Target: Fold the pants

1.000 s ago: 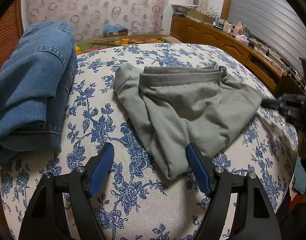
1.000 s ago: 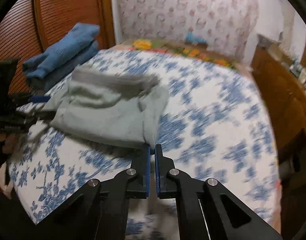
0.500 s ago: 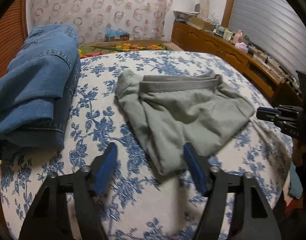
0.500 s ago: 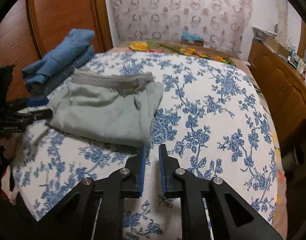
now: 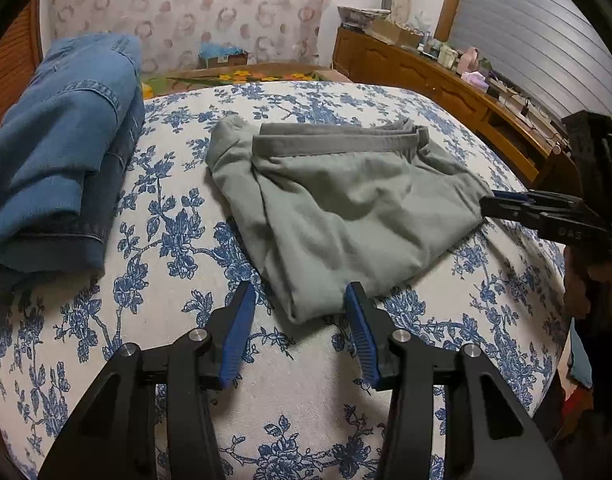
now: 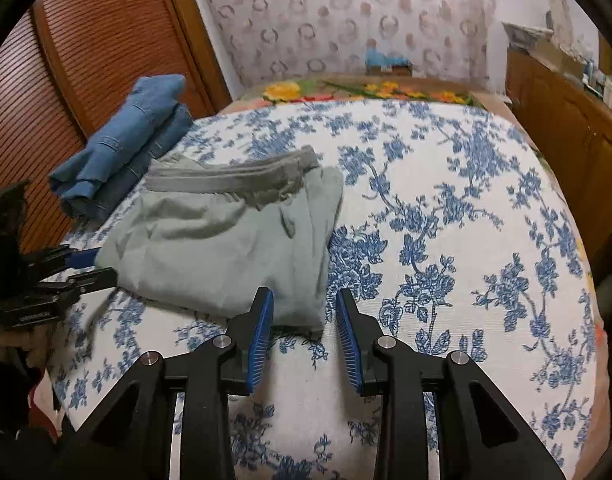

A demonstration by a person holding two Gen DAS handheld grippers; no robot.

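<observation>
On the bed (image 5: 177, 248), whose white cover is printed with blue flower sprays, we see the grey pants (image 5: 346, 208) folded into a soft, rumpled wedge of matte knit cloth. Their darker ribbed waistband (image 5: 334, 142) runs along the far edge, and the bundle narrows toward us, so its long axis slants from the waistband down to the near folded corner.

Our left gripper (image 5: 299, 316) has black arms and blue ridged fingers (image 5: 237, 332); the jaws are closing, with that near corner lying between them, and the pads do not press it. Our right gripper (image 6: 303, 320) is opening, its fingers spread either side of the other near corner, also clear of the cloth.

Beside the pants, near a slatted wooden door (image 6: 85, 60), lies a stack of folded blue denim jeans (image 5: 57, 152), heavier and stitched at the seams.

From the left wrist view, the right gripper's tips (image 5: 506, 208) sit at the pants' side edge; we cannot tell whether they touch. The hand behind it is dark and mostly cut off.
</observation>
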